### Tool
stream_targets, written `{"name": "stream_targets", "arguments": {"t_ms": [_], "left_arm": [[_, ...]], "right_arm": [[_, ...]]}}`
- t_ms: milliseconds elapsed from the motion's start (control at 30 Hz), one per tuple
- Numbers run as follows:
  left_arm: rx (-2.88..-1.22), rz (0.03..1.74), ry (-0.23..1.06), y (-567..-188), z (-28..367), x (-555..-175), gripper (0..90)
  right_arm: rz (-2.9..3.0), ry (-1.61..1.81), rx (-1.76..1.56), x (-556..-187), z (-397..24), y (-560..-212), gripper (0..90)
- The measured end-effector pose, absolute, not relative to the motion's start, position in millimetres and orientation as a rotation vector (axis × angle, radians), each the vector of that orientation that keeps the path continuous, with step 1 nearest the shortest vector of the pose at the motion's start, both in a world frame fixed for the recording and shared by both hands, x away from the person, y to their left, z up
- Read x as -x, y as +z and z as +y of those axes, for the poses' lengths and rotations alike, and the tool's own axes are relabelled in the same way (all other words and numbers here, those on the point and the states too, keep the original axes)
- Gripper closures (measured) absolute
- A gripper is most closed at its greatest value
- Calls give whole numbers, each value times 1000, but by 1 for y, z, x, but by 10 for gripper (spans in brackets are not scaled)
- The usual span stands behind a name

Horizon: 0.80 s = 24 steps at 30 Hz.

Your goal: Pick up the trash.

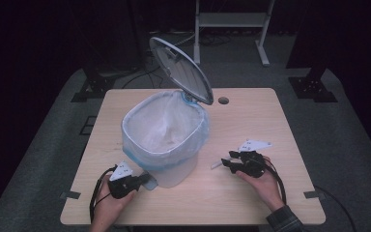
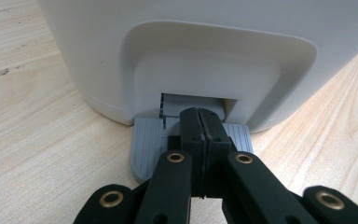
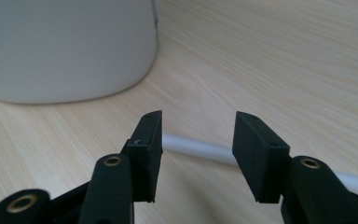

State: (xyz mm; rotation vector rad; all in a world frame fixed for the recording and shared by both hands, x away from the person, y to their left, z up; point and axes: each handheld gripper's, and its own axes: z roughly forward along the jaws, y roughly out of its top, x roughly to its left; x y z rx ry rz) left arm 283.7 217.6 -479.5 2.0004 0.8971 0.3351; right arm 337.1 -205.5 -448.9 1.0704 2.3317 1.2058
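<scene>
A white pedal bin [image 1: 174,166] stands on a light wooden table [image 1: 251,116], lined with a translucent bag [image 1: 162,125] whose edge folds over the rim. Its grey lid [image 1: 181,70] is raised, tilted up from the far side of the bin. At the near foot of the bin, the left gripper [image 2: 199,122], jaws pressed together with nothing between them, rests on the grey ribbed pedal [image 2: 147,149]. To the right of the bin, the right gripper [image 3: 196,135] is held low over the table with jaws parted. A thin white rod [image 3: 196,150] lies on the table just beyond its tips, crossing the gap between them; contact cannot be determined.
</scene>
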Motion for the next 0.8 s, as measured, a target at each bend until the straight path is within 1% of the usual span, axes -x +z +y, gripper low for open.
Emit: {"name": "stream_targets", "arguments": {"t_ms": [33,200,533,600,800], "left_arm": [[-2000,898,335,-479,218,-284,900],[-2001,897,333,-479,218,-284,900],[-2001,897,333,-479,218,-284,900],[-2001,897,332,-479,218,-284,900],[-2002,897,333,-479,218,-284,899]], "right_arm": [[2336,1207,-1061,-339,-202,-449,535],[2357,1222,-1073,-346,-186,-452,671],[2432,1205,-1045,-359,-155,-461,865],[2436,1197,-1054,-361,-155,-463,891],[2468,1171,-1055,-361,-154,-468,893]]}}
